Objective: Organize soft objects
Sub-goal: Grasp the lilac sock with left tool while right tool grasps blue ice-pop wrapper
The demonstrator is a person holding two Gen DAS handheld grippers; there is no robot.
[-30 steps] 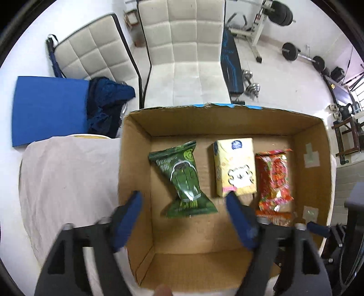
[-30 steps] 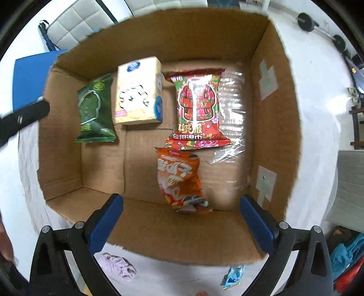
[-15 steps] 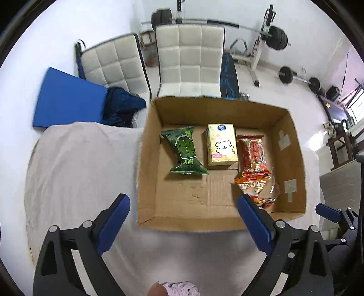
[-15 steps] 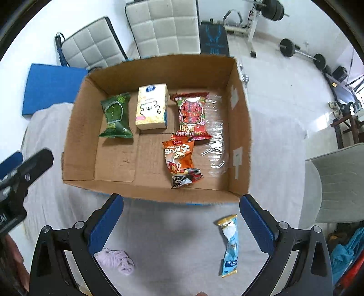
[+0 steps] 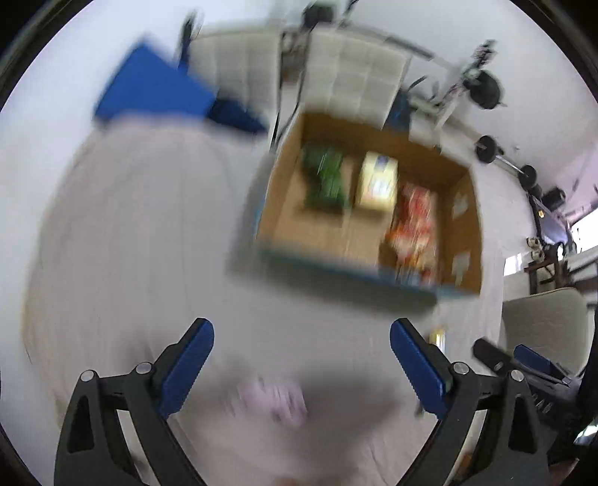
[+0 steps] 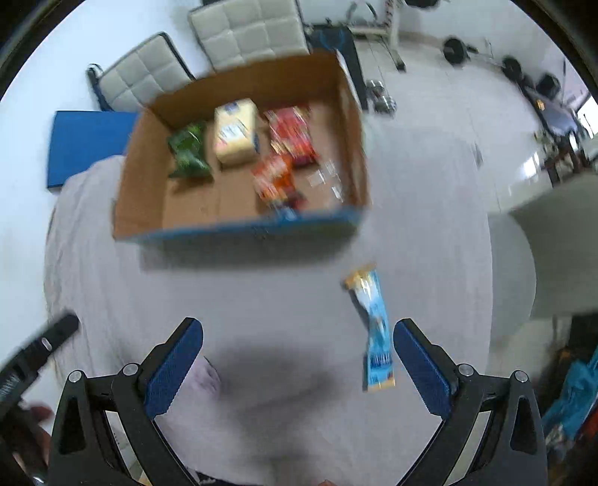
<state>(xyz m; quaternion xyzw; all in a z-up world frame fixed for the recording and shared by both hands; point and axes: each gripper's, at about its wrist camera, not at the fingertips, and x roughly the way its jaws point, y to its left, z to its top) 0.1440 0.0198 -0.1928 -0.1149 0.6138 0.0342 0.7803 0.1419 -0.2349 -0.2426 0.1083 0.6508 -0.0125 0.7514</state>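
Soft packets sit inside an open, shallow cardboard box (image 6: 239,157) with a blue-taped near edge: a crinkled green snack bag (image 6: 188,151), a pale yellow tissue pack (image 6: 236,135) of blocky shape, a red printed pouch (image 6: 291,132) and an orange snack bag (image 6: 274,179) nearest the front wall. Outside the box, a long blue wrapper (image 6: 375,329) lies flat on the cloth, just beside the right finger of the right tongs (image 6: 297,364). A crumpled lilac fabric piece (image 5: 271,400), motion-blurred, lies between the fingers of the left tongs (image 5: 301,368). Both tongs spread wide, holding nothing. Tabletop (image 6: 261,299) covered in wrinkled grey-white cloth. Beyond: two quilted white chairs (image 6: 246,31), blue mat (image 6: 86,144), barbell weights (image 5: 487,89) on a white floor.
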